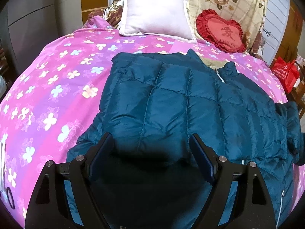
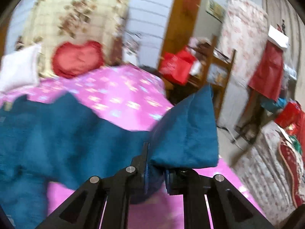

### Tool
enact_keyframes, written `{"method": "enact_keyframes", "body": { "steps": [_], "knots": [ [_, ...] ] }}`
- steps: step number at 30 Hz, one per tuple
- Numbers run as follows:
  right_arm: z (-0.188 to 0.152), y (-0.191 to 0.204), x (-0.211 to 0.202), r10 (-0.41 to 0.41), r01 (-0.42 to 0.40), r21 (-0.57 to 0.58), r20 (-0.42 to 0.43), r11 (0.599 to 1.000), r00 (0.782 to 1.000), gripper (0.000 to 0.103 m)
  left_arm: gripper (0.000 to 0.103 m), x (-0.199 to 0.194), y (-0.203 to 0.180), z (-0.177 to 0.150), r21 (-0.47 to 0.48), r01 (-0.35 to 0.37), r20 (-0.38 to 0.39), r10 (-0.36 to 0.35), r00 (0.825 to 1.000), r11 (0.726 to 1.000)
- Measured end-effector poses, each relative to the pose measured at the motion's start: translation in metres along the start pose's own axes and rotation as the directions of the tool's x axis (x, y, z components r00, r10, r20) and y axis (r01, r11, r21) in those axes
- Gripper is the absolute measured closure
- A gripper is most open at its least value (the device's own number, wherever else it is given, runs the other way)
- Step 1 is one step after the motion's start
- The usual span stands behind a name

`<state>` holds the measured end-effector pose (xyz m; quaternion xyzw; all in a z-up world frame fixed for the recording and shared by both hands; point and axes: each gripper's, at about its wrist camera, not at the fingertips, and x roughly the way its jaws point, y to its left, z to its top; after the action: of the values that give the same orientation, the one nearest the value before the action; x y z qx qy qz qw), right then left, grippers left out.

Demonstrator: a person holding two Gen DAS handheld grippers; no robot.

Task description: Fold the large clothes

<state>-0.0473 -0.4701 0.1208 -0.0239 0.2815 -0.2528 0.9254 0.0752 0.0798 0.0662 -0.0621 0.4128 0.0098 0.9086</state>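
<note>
A large teal quilted down jacket (image 1: 171, 99) lies spread on a pink floral bedspread (image 1: 47, 95), collar and zipper toward the far right. My left gripper (image 1: 152, 143) is open just above the jacket's near hem, with nothing between its fingers. In the blurred right wrist view, my right gripper (image 2: 155, 164) is shut on a bunched teal part of the jacket (image 2: 186, 129), likely a sleeve, and holds it lifted above the bed near the right edge. The jacket's body (image 2: 57, 133) lies to the left.
A white pillow (image 1: 154, 21) and a red heart cushion (image 1: 222, 32) lie at the head of the bed against a floral quilt. A red bag (image 1: 286, 72) sits on a wooden chair (image 2: 219, 66) beside the bed's right edge. Cluttered furniture stands farther right.
</note>
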Motion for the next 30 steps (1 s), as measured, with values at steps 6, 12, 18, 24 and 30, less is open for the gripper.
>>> {"method": "enact_keyframes", "body": {
  "steps": [6,12,18,24,30],
  "knots": [
    [0.001,0.138,-0.055,0.214,-0.207,-0.126,0.051,0.970,0.975,0.091,0.021,-0.001,0.004,0.005,-0.015,0.020,-0.001,-0.020,1.000,1.000],
    [-0.026,0.262,-0.080,0.433,-0.425,-0.207,-0.008,0.881,0.901,0.091,0.021,0.006,0.011,0.010,-0.037,0.071,-0.038,-0.072,0.997,0.997],
    [-0.044,0.348,-0.083,0.548,-0.556,-0.289,-0.117,0.779,0.828,0.091,0.021,0.009,0.015,0.012,-0.081,0.098,-0.049,-0.102,0.994,0.992],
    [-0.051,0.352,-0.095,0.567,-0.570,-0.305,-0.109,0.763,0.817,0.038,0.021,0.008,0.013,0.014,-0.086,0.132,-0.047,-0.136,0.990,0.987],
    [-0.060,0.315,-0.127,0.519,-0.527,-0.358,-0.125,0.771,0.845,0.017,0.021,0.005,0.002,0.012,-0.052,0.174,-0.036,-0.176,0.984,0.983]
  ]
}}
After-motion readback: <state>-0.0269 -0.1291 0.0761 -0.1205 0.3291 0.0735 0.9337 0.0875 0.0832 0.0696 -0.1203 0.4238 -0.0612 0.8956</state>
